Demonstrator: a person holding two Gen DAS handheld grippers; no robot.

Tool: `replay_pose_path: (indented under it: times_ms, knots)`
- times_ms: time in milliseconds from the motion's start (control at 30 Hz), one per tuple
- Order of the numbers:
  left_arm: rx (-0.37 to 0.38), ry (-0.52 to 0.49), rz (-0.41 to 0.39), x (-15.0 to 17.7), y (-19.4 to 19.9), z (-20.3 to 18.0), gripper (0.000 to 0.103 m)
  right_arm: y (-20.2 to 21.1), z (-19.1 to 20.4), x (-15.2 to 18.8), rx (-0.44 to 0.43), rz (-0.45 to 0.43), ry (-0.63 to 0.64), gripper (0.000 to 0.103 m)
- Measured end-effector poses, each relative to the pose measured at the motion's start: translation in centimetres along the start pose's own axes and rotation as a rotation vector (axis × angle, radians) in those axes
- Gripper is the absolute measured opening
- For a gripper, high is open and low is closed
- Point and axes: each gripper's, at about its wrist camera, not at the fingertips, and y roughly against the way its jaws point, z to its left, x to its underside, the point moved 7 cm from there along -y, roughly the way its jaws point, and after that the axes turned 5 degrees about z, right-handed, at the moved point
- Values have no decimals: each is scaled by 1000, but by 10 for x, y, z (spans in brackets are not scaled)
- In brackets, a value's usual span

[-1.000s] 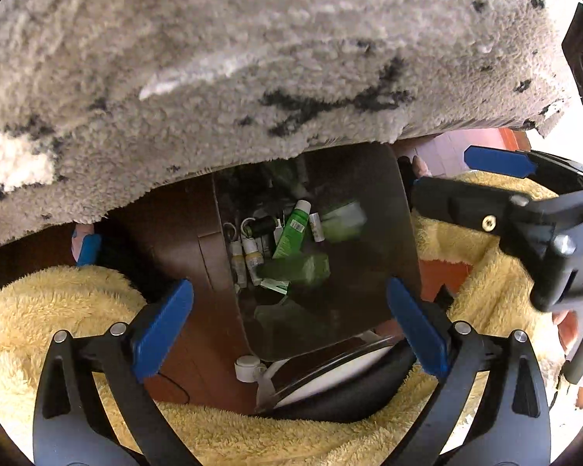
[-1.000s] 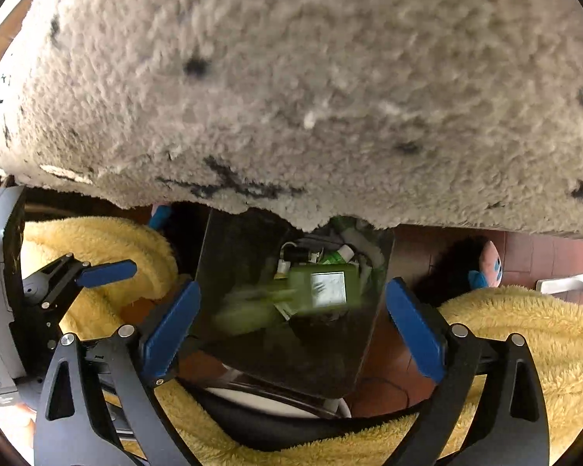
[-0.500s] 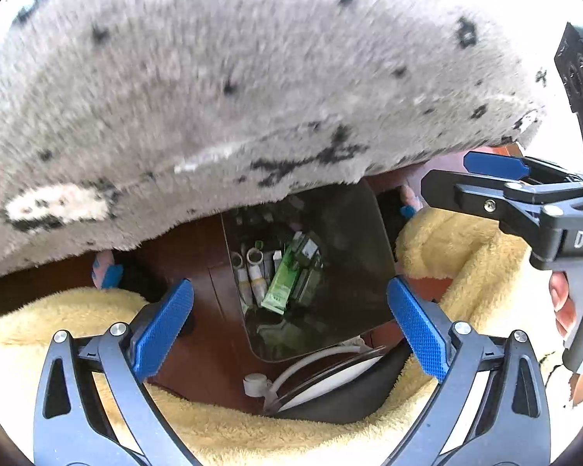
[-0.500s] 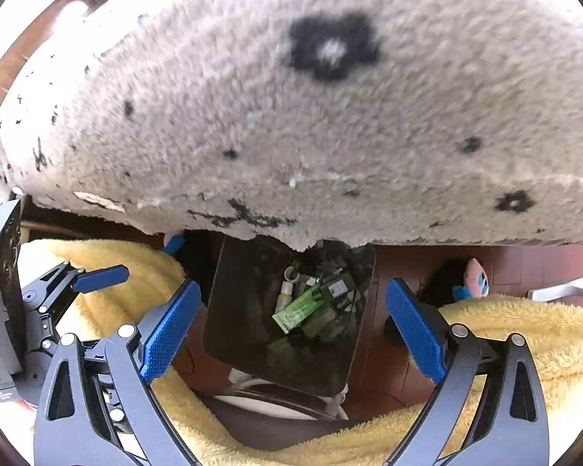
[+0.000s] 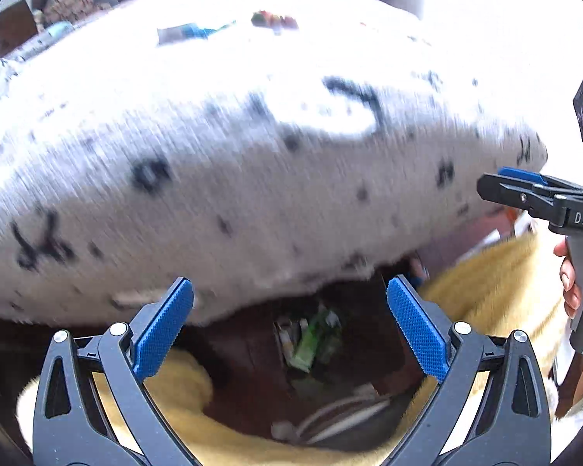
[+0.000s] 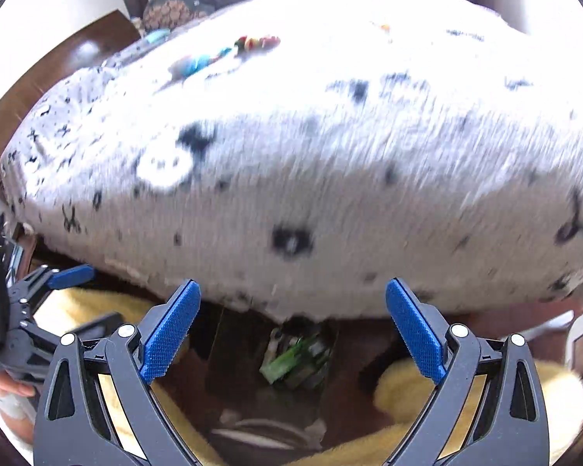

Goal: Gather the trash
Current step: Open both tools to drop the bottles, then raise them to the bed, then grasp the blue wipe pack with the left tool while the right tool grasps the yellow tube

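A dark trash bin (image 5: 373, 345) stands on the floor below both grippers, also in the right wrist view (image 6: 229, 353). Green wrappers and small tubes (image 5: 311, 339) lie in it, and show in the right wrist view too (image 6: 295, 357). My left gripper (image 5: 289, 322) is open and empty, high above the bin. My right gripper (image 6: 291, 328) is open and empty too; it shows at the right edge of the left wrist view (image 5: 524, 190). More trash, a blue wrapper (image 5: 182, 33) and a red-green one (image 5: 274, 19), lies far back on the blanket, also in the right wrist view (image 6: 198, 64).
A grey-white fuzzy blanket with black marks (image 5: 252, 155) covers a bed and fills the upper view (image 6: 330, 155). Yellow fleece (image 5: 493, 283) lies around the bin. A white cable (image 5: 338, 413) lies on the brown floor.
Both grippers have risen and tilted up from the bin. The blanket's top with its remaining trash has come into view, and the bin looks smaller. The falling green wrapper has settled in the bin.
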Motion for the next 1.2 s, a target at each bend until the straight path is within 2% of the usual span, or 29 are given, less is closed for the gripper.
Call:
replay_pose_path:
  times_ms: [200,467,600,800,933,1133,1200]
  knots:
    - [-43,-1,-74,-50,17,21,95,11,-12,-46,55,-64,14,97]
    - [-65,9,-99,-113,7,42,95,0,-23,-113,102,-95,40,96]
    - [-61,6,-93,-142,-12,53,95,-11,-35,-144,106,-95,31,96]
    - [-98,8,-98,-200,-38,77,94,-35,-57,-197,150,-105,14,96]
    - [-78,8,-70,-233,-64,88,88,-53,-71,-226,177,-96,5,96]
    - [-102,-10,-33,-262,-102,101,87,-75,-93,-265,209,-89,-2,95]
    - [-86,-19,-24,-269,-111,101,87,-82,-99,-274,210,-84,-4,95]
